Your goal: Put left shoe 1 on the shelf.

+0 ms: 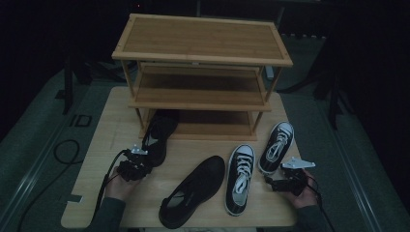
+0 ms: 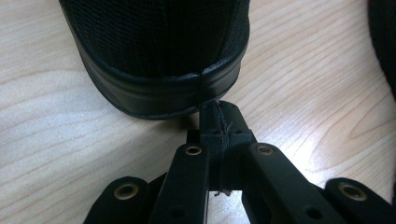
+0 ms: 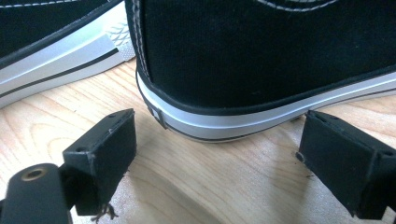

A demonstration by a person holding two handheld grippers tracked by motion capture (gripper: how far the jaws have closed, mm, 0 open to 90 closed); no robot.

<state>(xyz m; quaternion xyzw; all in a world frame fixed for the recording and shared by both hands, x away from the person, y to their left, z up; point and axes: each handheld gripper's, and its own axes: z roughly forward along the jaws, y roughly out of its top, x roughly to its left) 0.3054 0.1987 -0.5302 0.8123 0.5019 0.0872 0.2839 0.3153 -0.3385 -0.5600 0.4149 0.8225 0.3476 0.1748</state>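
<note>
A black shoe (image 1: 159, 133) lies with its toe under the rack's lowest shelf. My left gripper (image 1: 139, 165) is just behind its heel. In the left gripper view the jaws are shut together with nothing between them, and the left gripper's (image 2: 219, 116) tips meet right at the heel's (image 2: 159, 70) sole edge. My right gripper (image 1: 276, 182) sits low on the table at the right, behind the heel of a black-and-white sneaker (image 1: 276, 145). In the right gripper view the right gripper (image 3: 217, 142) is open, with that sneaker's heel (image 3: 261, 60) just beyond the tips, untouched.
A three-shelf bamboo rack (image 1: 200, 58) stands at the back of the wooden table (image 1: 111, 125). A second black shoe (image 1: 193, 191) lies in the middle front. A second black-and-white sneaker (image 1: 240, 179) lies beside it, and its side (image 3: 51, 42) is at the upper left of the right gripper view.
</note>
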